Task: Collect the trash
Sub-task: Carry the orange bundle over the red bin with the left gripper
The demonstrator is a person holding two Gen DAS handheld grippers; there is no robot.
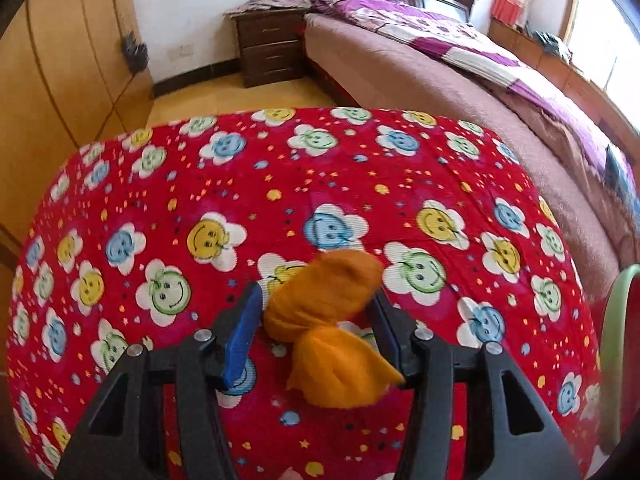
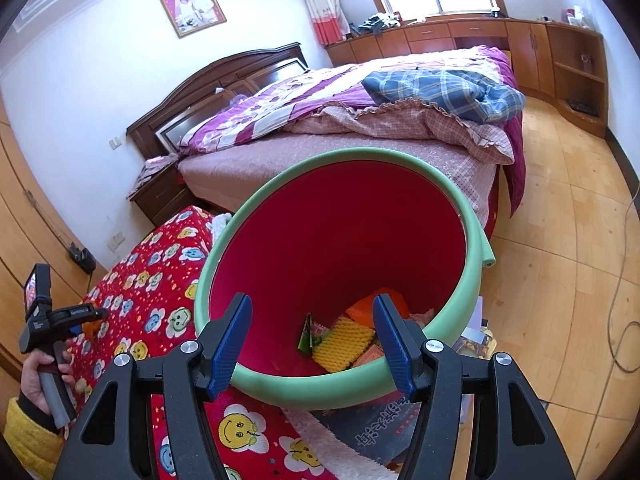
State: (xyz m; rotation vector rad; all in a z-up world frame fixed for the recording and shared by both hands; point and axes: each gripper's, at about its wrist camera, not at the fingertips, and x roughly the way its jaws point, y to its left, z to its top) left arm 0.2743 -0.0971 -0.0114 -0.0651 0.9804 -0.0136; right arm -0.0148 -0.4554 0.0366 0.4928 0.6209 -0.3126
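Note:
An orange crumpled wad (image 1: 326, 312) lies on the red smiley-flower blanket (image 1: 280, 184), between the fingers of my left gripper (image 1: 316, 292). The jaws stand open: the right finger is against the wad and a thin gap shows at the left pad. My right gripper (image 2: 312, 300) hovers open just in front of the near rim of the green-rimmed bin (image 2: 472, 216), whose inside is red. Its fingers are not clamped on the rim. In the bin lie a yellow foam net (image 2: 342, 344), a green wrapper (image 2: 307, 334) and an orange piece (image 2: 362, 308). In the right wrist view, a hand (image 2: 36, 376) holds the left gripper's handle.
The bin's rim (image 1: 612, 340) shows at the right edge of the left wrist view, beside the blanket. A bed (image 2: 360, 148) with quilts stands behind it, a dark nightstand (image 1: 268, 48) by its head. Wardrobe doors (image 1: 60, 60) line the left; a cable (image 2: 616, 320) crosses the wooden floor.

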